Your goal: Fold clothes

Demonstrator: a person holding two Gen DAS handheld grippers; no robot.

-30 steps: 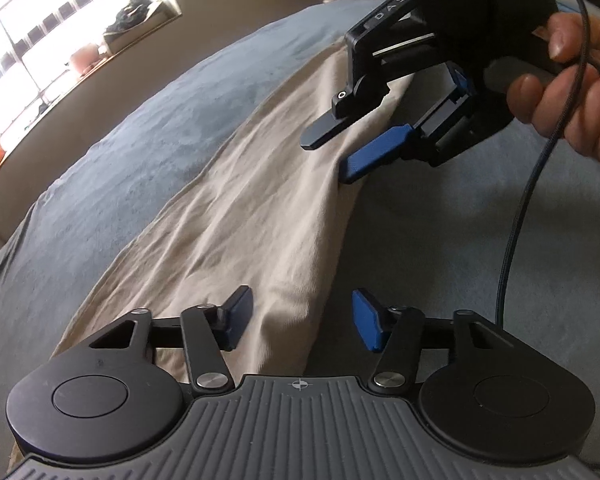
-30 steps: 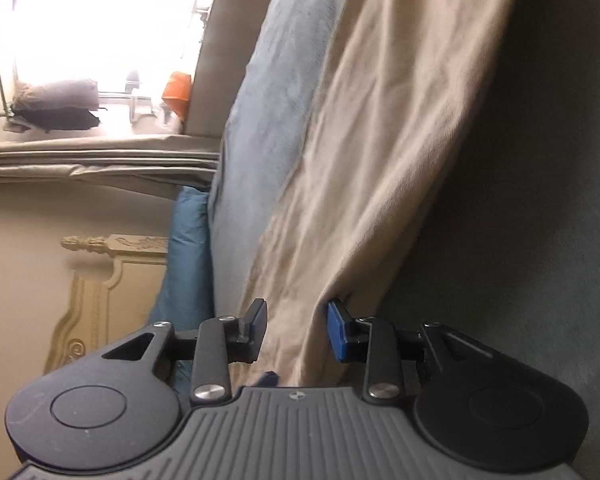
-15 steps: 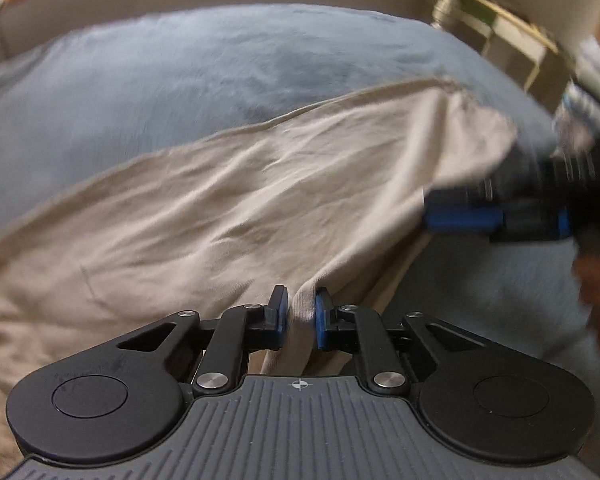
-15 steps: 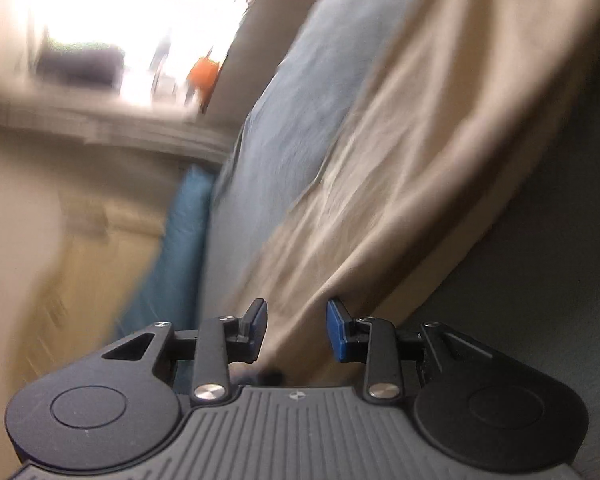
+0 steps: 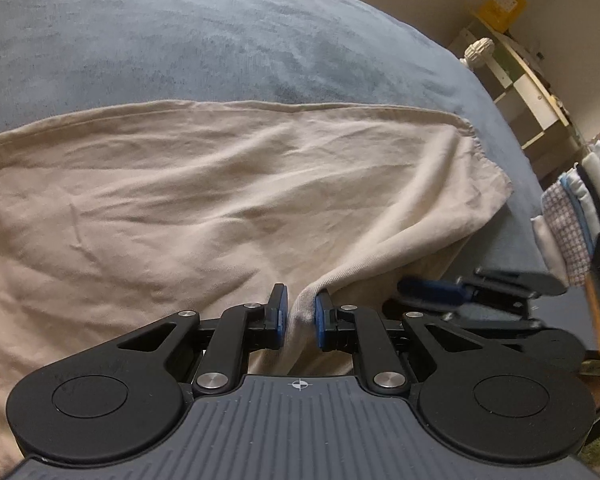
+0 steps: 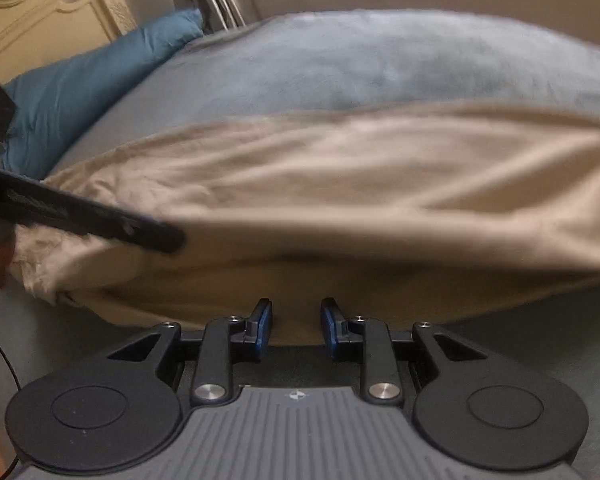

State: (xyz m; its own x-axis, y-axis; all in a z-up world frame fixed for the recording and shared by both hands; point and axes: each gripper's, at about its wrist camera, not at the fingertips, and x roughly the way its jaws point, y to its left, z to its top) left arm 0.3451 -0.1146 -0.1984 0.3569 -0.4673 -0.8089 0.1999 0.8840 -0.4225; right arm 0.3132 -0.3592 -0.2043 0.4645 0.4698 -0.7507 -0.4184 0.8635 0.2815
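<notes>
From the left wrist, the left tool [image 5: 299, 314] is closed on a bunched fold of the beige cloth [image 5: 204, 200]. The fold stands up between the two blue pads, pinched tight. The rest of the cloth lies spread across the grey-blue bed [image 5: 180, 40], and its frayed corner hangs toward the right edge of the bed. The near part of the cloth is hidden under the tool's black body. The right tool [image 5: 432, 290] shows low on the right, partly cut off, so its grip cannot be told from here. A pile of folded clothes [image 5: 568, 224] sits past the right edge of the bed, half out of view.

From the right wrist, the picture is blurry. The right tool [image 6: 296, 326] has just been closing, but its pads stand apart and nothing is pinched. The cloth [image 6: 340, 184] edge lies just past them. A dark blurred arm of the left tool [image 6: 100, 220] crosses the cloth on the left. A blue pillow [image 6: 88, 84] lies at the far left corner of the bed [image 6: 380, 56].
</notes>
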